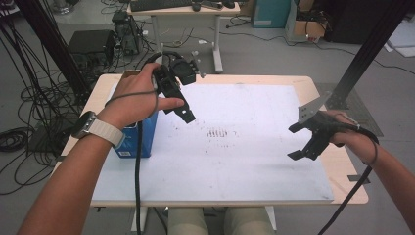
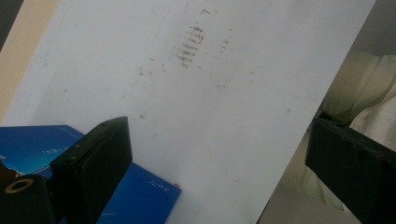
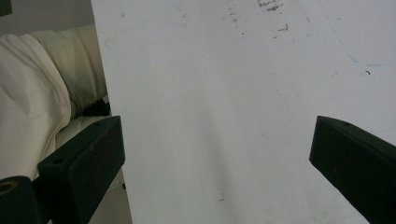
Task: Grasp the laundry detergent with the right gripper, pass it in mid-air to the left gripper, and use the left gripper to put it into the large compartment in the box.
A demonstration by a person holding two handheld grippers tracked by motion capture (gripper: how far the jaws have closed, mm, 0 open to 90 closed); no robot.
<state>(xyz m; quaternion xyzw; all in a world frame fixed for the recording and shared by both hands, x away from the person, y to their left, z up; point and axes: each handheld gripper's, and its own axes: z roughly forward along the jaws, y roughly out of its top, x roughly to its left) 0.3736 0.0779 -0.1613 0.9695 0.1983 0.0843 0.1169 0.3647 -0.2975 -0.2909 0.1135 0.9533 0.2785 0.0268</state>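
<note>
My left gripper [image 1: 181, 105] hangs above the left part of a white board [image 1: 235, 166], held in a hand with a watch on the wrist. Its jaws stand wide open with nothing between them [image 2: 219, 149]. A blue box [image 1: 142, 137] stands on the board's left edge, just under that hand, and it lies beside the left jaw [image 2: 144, 191]. My right gripper [image 1: 296, 142] hovers over the board's right edge, open and holding nothing [image 3: 217, 140]. Brown smudges [image 1: 218, 132] mark the board's middle.
The board rests on a light wooden table [image 1: 350, 188]. The person's cream trousers [image 1: 220, 220] show below the near edge. Beyond the table are a desk [image 1: 183, 10], black equipment and floor cables [image 1: 29, 103], and dark frame posts [image 1: 372, 44] at both sides.
</note>
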